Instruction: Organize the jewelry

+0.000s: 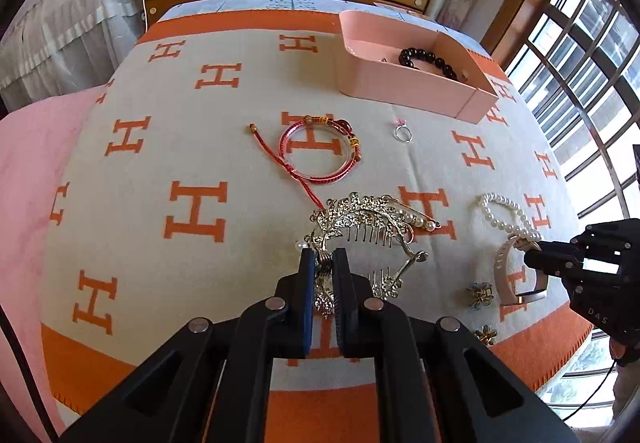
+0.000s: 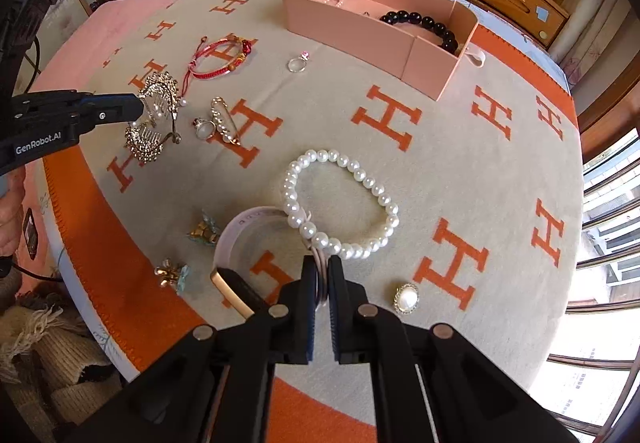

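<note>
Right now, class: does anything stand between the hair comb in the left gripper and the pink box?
Yes. The red bangle lies on the blanket between the hair comb, clamped in the left gripper, and the pink box.

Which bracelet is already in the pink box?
The black bead bracelet. The pearl bracelet and red bracelet lie on the blanket, outside the pink box.

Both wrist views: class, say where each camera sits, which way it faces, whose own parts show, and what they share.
Left wrist: on the left hand-held gripper, facing down at the blanket; it is shut on the hair comb.
Right wrist: on the right hand-held gripper, facing down; it is shut on the watch band.
Shared: pink box, pearl bracelet.
</note>
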The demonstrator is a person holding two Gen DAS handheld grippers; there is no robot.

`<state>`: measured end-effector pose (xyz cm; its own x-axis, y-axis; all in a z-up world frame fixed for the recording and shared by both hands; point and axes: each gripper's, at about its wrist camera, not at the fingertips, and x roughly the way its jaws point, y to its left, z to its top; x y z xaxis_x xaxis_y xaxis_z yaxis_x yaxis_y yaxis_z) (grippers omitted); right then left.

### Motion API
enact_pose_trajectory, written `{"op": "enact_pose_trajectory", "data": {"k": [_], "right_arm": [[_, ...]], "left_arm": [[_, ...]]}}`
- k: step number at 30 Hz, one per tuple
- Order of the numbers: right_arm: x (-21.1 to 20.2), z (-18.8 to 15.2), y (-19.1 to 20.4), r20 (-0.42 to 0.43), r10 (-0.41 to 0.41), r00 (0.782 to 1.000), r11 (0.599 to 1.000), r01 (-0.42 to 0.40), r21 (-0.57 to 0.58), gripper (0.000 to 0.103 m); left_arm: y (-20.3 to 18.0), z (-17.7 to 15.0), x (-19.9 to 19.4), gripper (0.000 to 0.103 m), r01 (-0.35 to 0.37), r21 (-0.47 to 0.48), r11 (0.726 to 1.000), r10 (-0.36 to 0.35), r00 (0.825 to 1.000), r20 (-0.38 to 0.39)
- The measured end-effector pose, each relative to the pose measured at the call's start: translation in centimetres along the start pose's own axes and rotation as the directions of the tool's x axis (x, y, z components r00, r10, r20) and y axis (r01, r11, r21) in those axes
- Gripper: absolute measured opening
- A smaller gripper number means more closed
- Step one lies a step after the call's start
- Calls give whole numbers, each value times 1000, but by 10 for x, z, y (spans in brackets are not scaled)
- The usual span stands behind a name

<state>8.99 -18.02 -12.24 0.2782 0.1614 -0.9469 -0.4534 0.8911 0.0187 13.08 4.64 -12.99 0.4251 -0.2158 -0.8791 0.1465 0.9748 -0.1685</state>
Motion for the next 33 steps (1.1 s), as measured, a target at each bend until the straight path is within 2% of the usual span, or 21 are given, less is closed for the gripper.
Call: {"op": "enact_pose_trajectory", "data": {"k": [5,10,17,22,29,33], "right_arm": [[-36,10,1,101,31,994,998,-37,55,5],[-65,26,-2,202,24,979,995,-43,90,5],[-81,45,0,271,22,962,992,-54,110,5],[-80,70,-13,301,21,953,983,-75,170,5],[-67,117,-50,359,-39,932,942,-85,324,5],[-39,143,-71,339,-54,939,910,-93,404,5]], "left_arm": [[6,0,-19,5,-4,-20,1000,4,999,47],[2,3,-36,4,-5,-9,1000,5,994,105],[5,3,-40,4,-20,-8,1000,21,993,118],[17,-1,-33,4,-39,-33,999,42,994,104],[51,-5,-21,4,-89,-117,989,99,992,76],[67,-5,-18,4,-105,-162,981,117,991,68]]}}
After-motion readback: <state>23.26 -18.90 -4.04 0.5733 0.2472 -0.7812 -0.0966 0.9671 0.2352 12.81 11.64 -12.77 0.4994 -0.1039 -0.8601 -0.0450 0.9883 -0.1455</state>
